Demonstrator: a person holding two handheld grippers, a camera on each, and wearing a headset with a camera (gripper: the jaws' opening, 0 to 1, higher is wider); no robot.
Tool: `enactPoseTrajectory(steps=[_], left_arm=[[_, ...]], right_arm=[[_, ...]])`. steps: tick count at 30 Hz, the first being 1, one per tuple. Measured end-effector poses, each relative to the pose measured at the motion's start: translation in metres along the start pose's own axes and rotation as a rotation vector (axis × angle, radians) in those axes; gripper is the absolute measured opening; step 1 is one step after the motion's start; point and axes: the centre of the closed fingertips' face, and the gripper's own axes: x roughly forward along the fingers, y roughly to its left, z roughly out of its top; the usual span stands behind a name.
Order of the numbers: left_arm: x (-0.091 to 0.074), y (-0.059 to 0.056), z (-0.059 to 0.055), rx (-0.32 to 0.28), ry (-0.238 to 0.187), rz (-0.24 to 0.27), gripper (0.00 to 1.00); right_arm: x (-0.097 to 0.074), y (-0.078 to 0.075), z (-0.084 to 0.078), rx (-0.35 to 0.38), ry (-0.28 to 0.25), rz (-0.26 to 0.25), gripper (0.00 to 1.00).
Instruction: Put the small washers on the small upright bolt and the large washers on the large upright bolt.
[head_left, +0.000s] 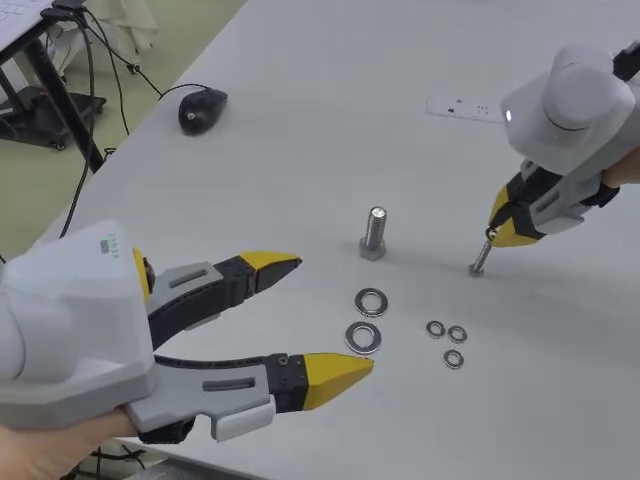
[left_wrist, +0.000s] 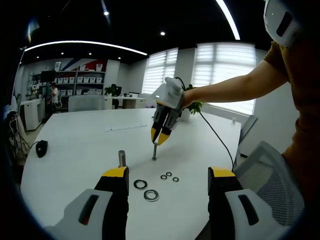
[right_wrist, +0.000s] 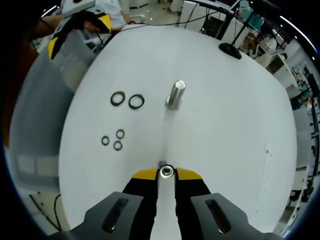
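Currently: small washers (head_left: 457, 333), light, thin, slippery, lie just beyond left gripper's (head_left: 330, 315) spread jaws; pinch by rim. Right gripper (head_left: 495, 233) clenched at small bolt's (head_left: 481, 258) top; contents unclear.

Setting: an open-plan office.

Indicators:
- A large white meeting table (left_wrist: 75, 145) with a wired computer mouse (head_left: 202, 108) on it.
- A grey chair (left_wrist: 86, 102) at the table's far side and a mesh-backed chair (left_wrist: 265, 165) at its near side.
- Wide windows fitted with white blinds (left_wrist: 220, 70).
- Wall shelves (left_wrist: 75, 80) stocked with rows of white boxes.
- A dark ceiling with a curved light strip (left_wrist: 85, 44) and recessed spotlights (left_wrist: 163, 33).
- Further desks (left_wrist: 131, 101) beyond the table.
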Motion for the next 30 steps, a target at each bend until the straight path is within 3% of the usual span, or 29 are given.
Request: enactPoseTrajectory(steps=[13, 30], left_arm=[[0.0, -0.001, 0.0, -0.006, -0.001, -0.004, 0.63], [-0.001, 0.001, -0.002, -0.012, 0.003, 0.007, 0.63]], right_arm=[[0.011, 0.004, -0.001, -0.004, 0.009, 0.008, 0.12], [0.043, 0.012, -0.012, -0.034, 0.017, 0.028, 0.12]])
